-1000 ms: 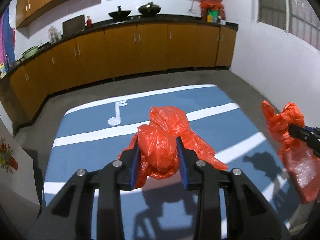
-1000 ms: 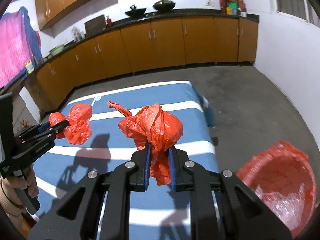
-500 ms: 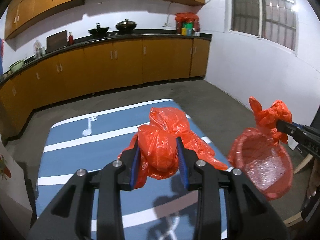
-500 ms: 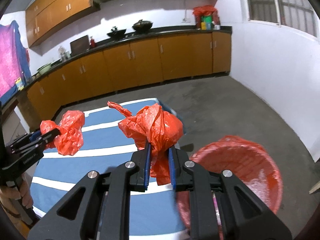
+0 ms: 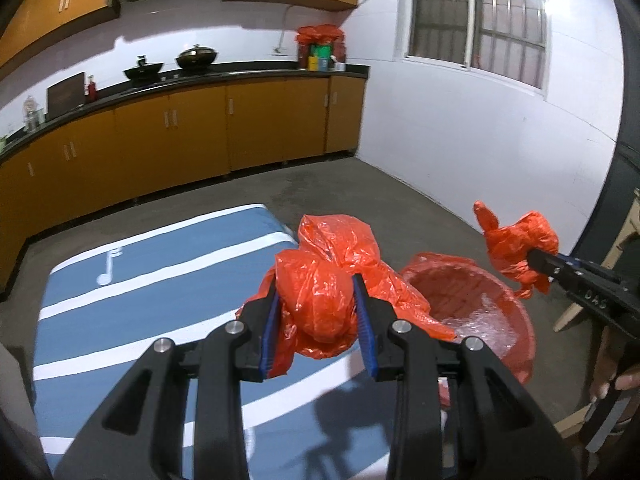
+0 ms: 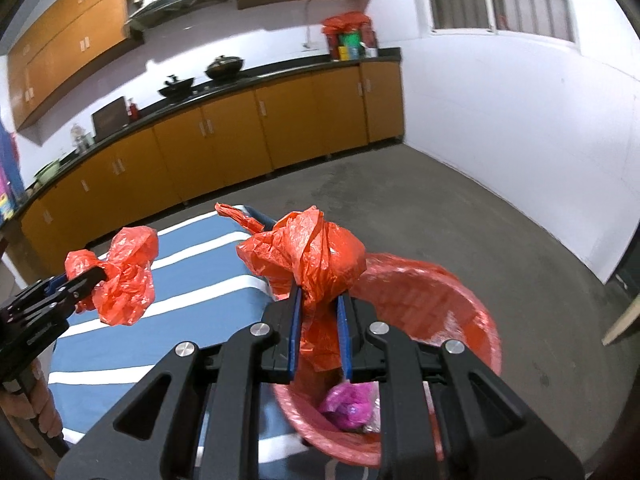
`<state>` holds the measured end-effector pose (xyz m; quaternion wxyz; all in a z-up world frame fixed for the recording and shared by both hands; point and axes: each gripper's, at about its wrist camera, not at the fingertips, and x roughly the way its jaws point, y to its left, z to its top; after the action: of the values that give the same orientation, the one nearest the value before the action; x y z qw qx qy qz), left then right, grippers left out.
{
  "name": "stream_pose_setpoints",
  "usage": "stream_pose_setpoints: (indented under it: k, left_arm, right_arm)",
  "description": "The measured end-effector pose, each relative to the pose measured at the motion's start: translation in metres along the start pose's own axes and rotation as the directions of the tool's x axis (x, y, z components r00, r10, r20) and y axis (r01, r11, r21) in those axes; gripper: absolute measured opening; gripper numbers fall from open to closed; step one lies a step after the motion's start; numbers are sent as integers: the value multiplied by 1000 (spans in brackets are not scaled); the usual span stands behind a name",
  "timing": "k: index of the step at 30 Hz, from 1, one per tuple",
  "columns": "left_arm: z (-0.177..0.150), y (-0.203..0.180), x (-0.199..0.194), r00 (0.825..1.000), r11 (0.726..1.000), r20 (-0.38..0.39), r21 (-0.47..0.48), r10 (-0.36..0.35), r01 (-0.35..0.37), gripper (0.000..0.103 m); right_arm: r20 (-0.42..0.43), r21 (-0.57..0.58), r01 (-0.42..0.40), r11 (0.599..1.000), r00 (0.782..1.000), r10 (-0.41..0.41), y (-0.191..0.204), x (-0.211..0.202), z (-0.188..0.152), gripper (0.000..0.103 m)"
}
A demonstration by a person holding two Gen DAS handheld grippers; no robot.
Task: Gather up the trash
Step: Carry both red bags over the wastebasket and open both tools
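Note:
My left gripper [image 5: 316,320] is shut on a crumpled red plastic bag [image 5: 320,300] and holds it above the right edge of the blue striped table [image 5: 140,280]; it also shows in the right wrist view [image 6: 120,280]. My right gripper [image 6: 319,332] is shut on another crumpled red plastic bag [image 6: 312,264] and holds it above the red-lined trash bin [image 6: 432,300]. That bag also shows in the left wrist view [image 5: 520,252], over the bin [image 5: 472,300]. A pink wad [image 6: 348,404] lies in the bin.
The bin stands on the grey floor [image 6: 460,200] beside the table's right edge. Orange cabinets [image 5: 180,148] with a dark counter line the far wall. A white wall [image 5: 480,140] is at the right. A wooden leg [image 5: 616,248] shows at the far right.
Both grippers have swung to the right with their bags. The right one has gone from over the table to above the trash bin, and the left one now nears the table's right edge.

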<state>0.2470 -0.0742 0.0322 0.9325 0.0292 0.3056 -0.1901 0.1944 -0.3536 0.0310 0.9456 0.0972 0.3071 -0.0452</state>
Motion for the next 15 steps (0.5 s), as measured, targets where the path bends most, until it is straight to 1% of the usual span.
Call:
stream_pose_setpoints:
  k: [8,15]
  left_arm:
    - [1,-36,15,996,996,-16,27,-83,83,34]
    - [0,-63,31,990,989,-39,43,-137,139,34]
  right_arm:
    - [-20,67,54,996,998,-53,-28,0,-10,16]
    - [-39,110,77,991,997,-73,-47,1,-19,16]
